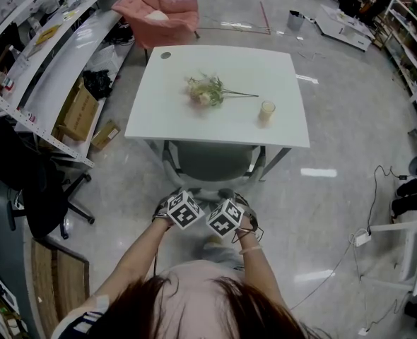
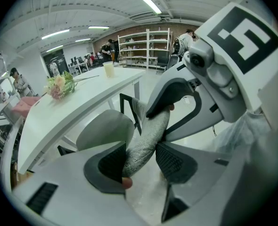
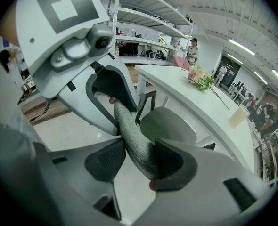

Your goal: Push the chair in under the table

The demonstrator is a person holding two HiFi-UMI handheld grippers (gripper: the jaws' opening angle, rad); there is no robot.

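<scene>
A chair with a grey seat (image 1: pixel 210 162) stands at the near side of the white table (image 1: pixel 226 127), its seat partly under the tabletop. My left gripper (image 1: pixel 184 209) and right gripper (image 1: pixel 225 217) sit side by side at the top of its backrest. In the left gripper view the left gripper (image 2: pixel 140 161) is shut on the grey fabric backrest (image 2: pixel 146 140), with the seat (image 2: pixel 103 128) and table (image 2: pixel 82 95) beyond. The right gripper (image 3: pixel 139 161) is likewise shut on the backrest (image 3: pixel 132 135), a little along the same edge.
A bunch of flowers (image 1: pixel 207 90) and a pale cup (image 1: pixel 266 111) lie on the table. A pink armchair (image 1: pixel 162 13) stands behind it. At the left are shelves, cardboard boxes (image 1: pixel 78 115) and a black office chair (image 1: pixel 46 189). Cables (image 1: pixel 378 189) run over the floor at the right.
</scene>
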